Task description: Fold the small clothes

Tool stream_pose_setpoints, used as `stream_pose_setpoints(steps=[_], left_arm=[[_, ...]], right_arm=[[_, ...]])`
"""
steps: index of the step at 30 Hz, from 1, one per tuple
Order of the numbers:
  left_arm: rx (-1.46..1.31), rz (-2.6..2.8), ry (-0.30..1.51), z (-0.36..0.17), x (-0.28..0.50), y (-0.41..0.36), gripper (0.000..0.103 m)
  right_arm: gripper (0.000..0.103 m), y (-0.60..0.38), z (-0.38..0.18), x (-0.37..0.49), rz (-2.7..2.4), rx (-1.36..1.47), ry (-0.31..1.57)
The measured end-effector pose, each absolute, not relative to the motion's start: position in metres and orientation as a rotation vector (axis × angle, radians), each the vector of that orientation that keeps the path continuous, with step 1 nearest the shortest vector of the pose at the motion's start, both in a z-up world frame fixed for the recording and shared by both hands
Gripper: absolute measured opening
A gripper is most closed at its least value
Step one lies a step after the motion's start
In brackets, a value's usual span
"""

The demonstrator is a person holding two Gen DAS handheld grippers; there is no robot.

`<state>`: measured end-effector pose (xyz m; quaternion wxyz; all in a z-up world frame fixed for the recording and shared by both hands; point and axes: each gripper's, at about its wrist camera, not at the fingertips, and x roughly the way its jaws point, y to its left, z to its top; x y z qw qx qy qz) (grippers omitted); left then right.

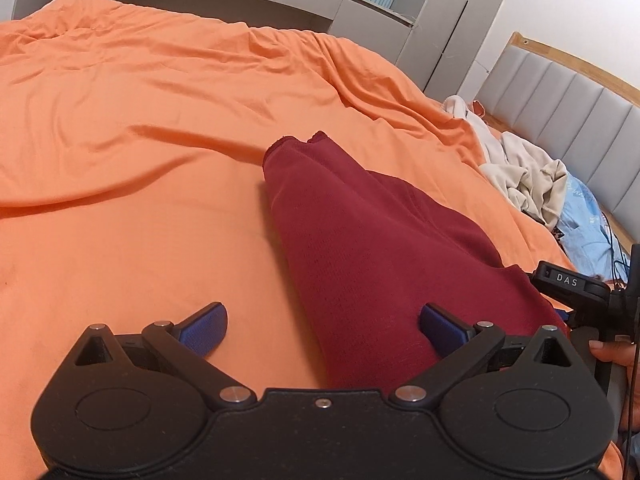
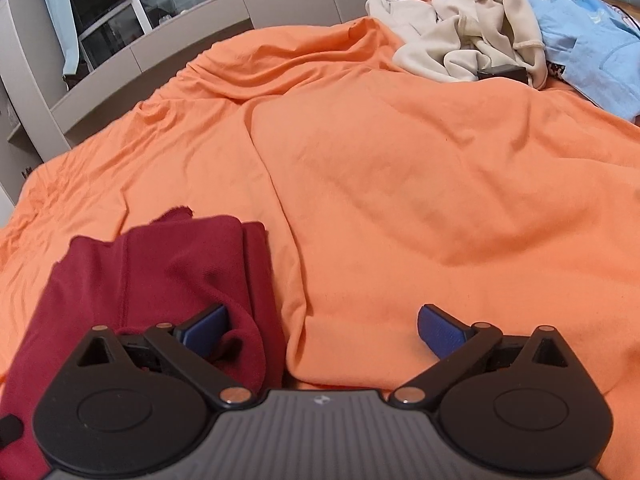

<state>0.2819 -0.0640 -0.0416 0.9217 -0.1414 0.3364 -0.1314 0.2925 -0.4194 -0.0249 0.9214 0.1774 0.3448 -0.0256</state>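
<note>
Your orange bed sheet (image 1: pixel 140 120) gives a broad, soft surface, with the dark red garment (image 1: pixel 372 248) lying already doubled over near you and the unfolded clothes pile (image 2: pixel 472 40) well apart by the headboard. Both your left gripper (image 1: pixel 323 326) and right gripper (image 2: pixel 322 326) stand spread wide, pinching nothing. They flank the garment's near edge, likely so that you can take its corners for another fold.

Left gripper (image 1: pixel 323 322) hangs tilted downward, jaws spread wide, nothing pinched between its blue pads (image 1: pixel 206 328). Right gripper (image 2: pixel 322 326) matches it, wide open, tilted downward, pads gripping nothing.
</note>
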Motion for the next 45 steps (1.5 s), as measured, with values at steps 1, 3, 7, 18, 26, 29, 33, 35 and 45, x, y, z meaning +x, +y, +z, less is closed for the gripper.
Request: stream_pose_setpoints(steps=[1, 3, 7, 18, 26, 29, 33, 35, 45], left_arm=[[-0.291, -0.27, 0.69, -0.042, 0.282, -0.064, 0.103], [-0.291, -0.27, 0.691, -0.042, 0.282, -0.064, 0.103], [-0.291, -0.269, 0.691, -0.042, 0.281, -0.064, 0.103], [-0.298, -0.269, 0.684, -0.042, 0.28, -0.064, 0.103], [-0.299, -0.273, 0.686, -0.042, 0.281, -0.063, 0.103], [-0.299, -0.273, 0.685, -0.042, 0.281, -0.063, 0.103], [-0.299, -0.273, 0.685, -0.042, 0.281, -0.063, 0.103], [-0.299, -0.273, 0.685, -0.042, 0.281, -0.063, 0.103], [-0.3, -0.273, 0.685, -0.042, 0.28, -0.063, 0.103]], right_arm=[[0.103, -0.421, -0.023, 0.291, -0.047, 0.381, 0.691], [0.103, -0.426, -0.016, 0.291, -0.034, 0.428, 0.652], [0.103, -0.424, 0.0, 0.307, 0.047, 0.463, 0.642], [0.103, -0.414, -0.021, 0.35, -0.028, 0.231, 0.736], [0.103, -0.438, -0.014, 0.335, -0.078, 0.267, 0.719], [0.103, -0.444, -0.006, 0.327, -0.048, 0.311, 0.701], [0.103, -0.442, 0.0, 0.319, 0.061, 0.395, 0.704], [0.103, -0.436, -0.004, 0.316, 0.107, 0.415, 0.723], [0.103, -0.409, -0.027, 0.31, 0.087, 0.319, 0.75]])
